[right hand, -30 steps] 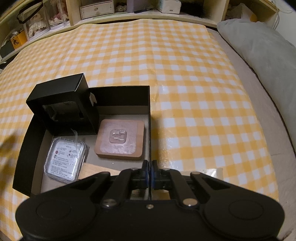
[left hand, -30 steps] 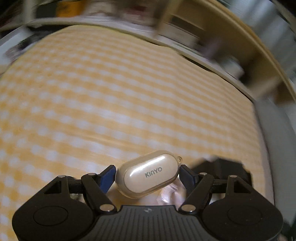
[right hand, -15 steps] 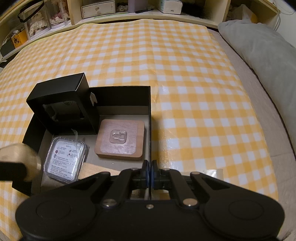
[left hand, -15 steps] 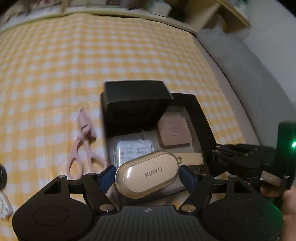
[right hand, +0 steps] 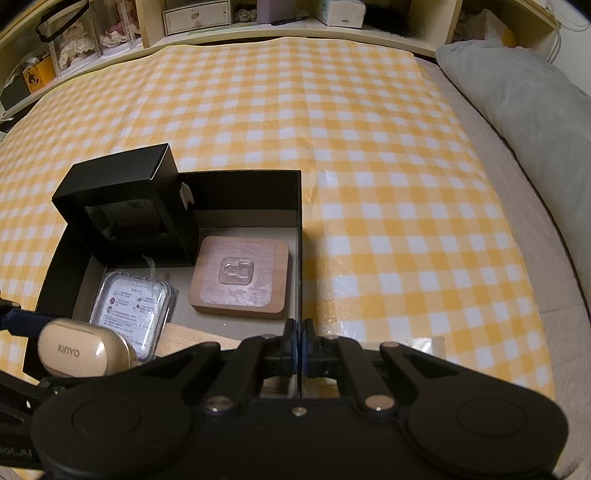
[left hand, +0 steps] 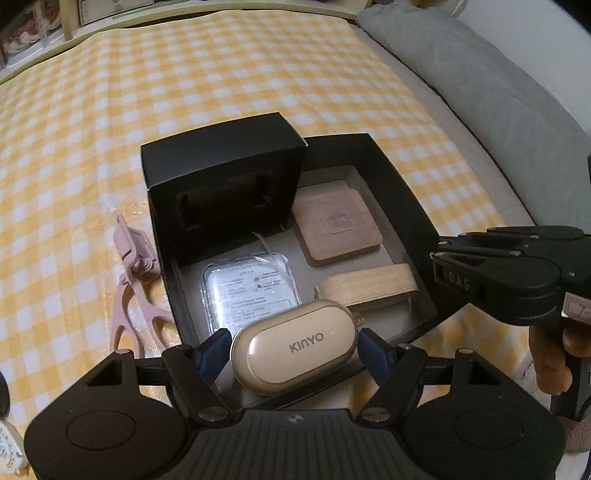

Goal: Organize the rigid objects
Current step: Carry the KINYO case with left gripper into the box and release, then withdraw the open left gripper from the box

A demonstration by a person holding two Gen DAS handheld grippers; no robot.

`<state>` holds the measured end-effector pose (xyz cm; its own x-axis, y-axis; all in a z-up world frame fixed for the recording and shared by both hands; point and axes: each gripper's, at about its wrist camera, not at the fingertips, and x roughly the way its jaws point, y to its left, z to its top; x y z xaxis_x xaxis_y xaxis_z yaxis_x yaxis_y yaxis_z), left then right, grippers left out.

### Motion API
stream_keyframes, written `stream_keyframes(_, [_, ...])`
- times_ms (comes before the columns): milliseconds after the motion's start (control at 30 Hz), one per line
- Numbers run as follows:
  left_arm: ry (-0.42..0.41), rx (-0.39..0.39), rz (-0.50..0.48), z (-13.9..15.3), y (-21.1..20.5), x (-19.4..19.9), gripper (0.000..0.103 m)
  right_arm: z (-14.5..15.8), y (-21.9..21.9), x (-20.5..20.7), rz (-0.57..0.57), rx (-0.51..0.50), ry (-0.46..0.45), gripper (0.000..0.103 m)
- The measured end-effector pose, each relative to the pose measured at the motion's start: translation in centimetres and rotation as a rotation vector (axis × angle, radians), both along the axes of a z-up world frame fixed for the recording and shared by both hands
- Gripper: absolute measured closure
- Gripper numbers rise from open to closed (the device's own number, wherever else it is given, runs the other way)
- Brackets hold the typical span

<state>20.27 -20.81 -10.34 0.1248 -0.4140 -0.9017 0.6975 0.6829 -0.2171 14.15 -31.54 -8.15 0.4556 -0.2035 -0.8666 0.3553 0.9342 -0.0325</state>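
Observation:
My left gripper (left hand: 293, 354) is shut on a beige KINYO earbud case (left hand: 295, 347) and holds it over the near edge of an open black box (left hand: 402, 192). The case also shows in the right wrist view (right hand: 79, 352). Inside the box lie a small black box (left hand: 225, 177), a wooden square coaster (left hand: 336, 230), a clear plastic packet (left hand: 249, 291) and a pale wooden stack (left hand: 369, 284). My right gripper (right hand: 298, 347) is shut, its jaws closed on the box's right wall (right hand: 299, 258).
Pink scissors (left hand: 135, 280) lie on the yellow checked cloth (right hand: 369, 147) left of the box. A grey pillow (right hand: 517, 92) lies along the right side. Shelves with small items (right hand: 203, 18) run along the far edge.
My left gripper has swung from open cloth to over the black box, carrying the earbud case. The right gripper has stayed still at the box wall.

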Motion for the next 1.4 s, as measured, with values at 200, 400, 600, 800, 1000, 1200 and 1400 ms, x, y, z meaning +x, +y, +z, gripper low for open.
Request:
stream_keyframes(200, [0.034, -0.006, 0.008, -0.1, 0.1, 0.4, 0.027, 0.0, 0.0, 0.0, 0.000, -0.001, 0.002, 0.100])
stream_keyframes(400, [0.085, -0.033, 0.043, 0.7, 0.5, 0.4, 0.007, -0.2, 0.3, 0.0, 0.001, -0.002, 0.006, 0.100])
stream_keyframes(600, [0.063, -0.037, 0.049, 1.2, 0.7, -0.1, 0.007, -0.5, 0.5, 0.2, 0.004, -0.004, 0.010, 0.099])
stream_keyframes(800, [0.059, -0.042, 0.050, 1.5, 0.9, -0.4, 0.007, -0.6, 0.5, 0.2, 0.004, -0.004, 0.010, 0.099])
stream_keyframes(1000, [0.052, -0.051, 0.050, 2.0, 1.0, -1.0, 0.007, -0.6, 0.5, 0.3, 0.004, -0.004, 0.010, 0.100])
stream_keyframes(1200, [0.030, -0.062, 0.044, 3.0, 1.4, -1.7, 0.007, -0.6, 0.6, 0.3, 0.005, -0.004, 0.010, 0.100])
stream_keyframes(1400, [-0.060, -0.082, 0.016, 5.1, 2.2, -3.0, 0.005, -0.6, 0.7, 0.3, 0.005, -0.004, 0.007, 0.100])
